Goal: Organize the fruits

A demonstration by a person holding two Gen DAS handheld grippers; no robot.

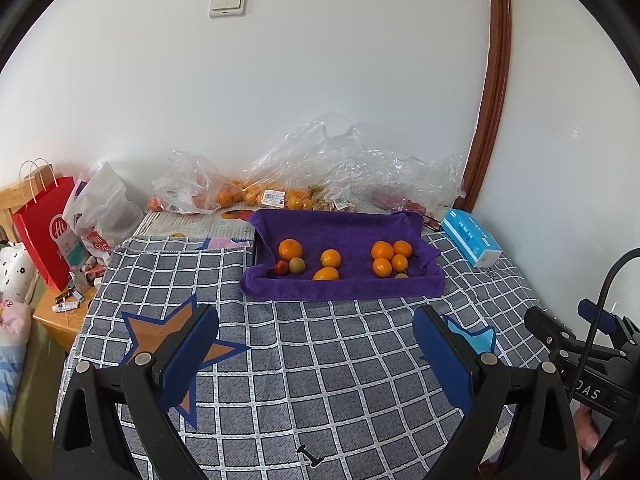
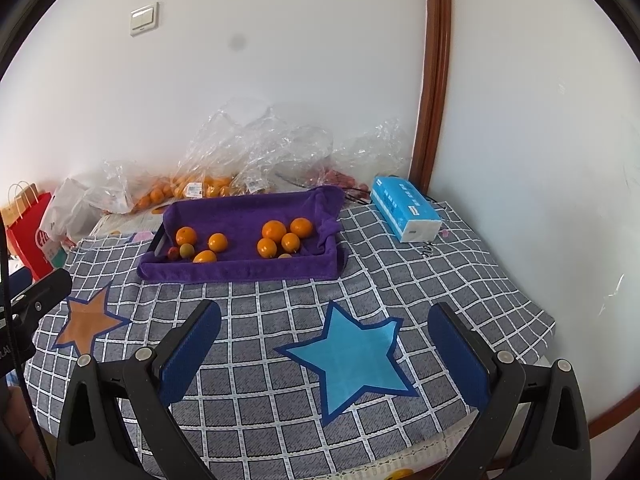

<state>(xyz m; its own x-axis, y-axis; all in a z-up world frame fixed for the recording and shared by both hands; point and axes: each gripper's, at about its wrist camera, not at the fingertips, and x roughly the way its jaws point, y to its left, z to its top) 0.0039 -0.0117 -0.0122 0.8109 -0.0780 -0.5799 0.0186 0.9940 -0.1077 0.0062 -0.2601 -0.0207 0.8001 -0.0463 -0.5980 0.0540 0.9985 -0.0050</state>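
A tray lined with a purple towel (image 1: 344, 288) (image 2: 240, 270) sits at the far side of the checked tablecloth. Inside it, a cluster of oranges (image 1: 390, 256) (image 2: 282, 236) lies on the right. On the left lie more oranges (image 1: 290, 249) (image 2: 186, 236), a small red fruit (image 1: 281, 267) (image 2: 173, 253) and a greenish fruit (image 1: 297, 265) (image 2: 187, 250). My left gripper (image 1: 316, 324) hangs open and empty above the cloth, short of the tray. My right gripper (image 2: 324, 320) is open and empty too, over a blue star patch (image 2: 352, 356).
Clear plastic bags of fruit (image 1: 248, 188) (image 2: 192, 184) lie against the wall behind the tray. A blue tissue pack (image 1: 470, 236) (image 2: 404, 208) rests at the right rear. A red paper bag (image 1: 44, 228) and a white bag stand at the left. An orange star patch (image 1: 168, 336) marks the cloth.
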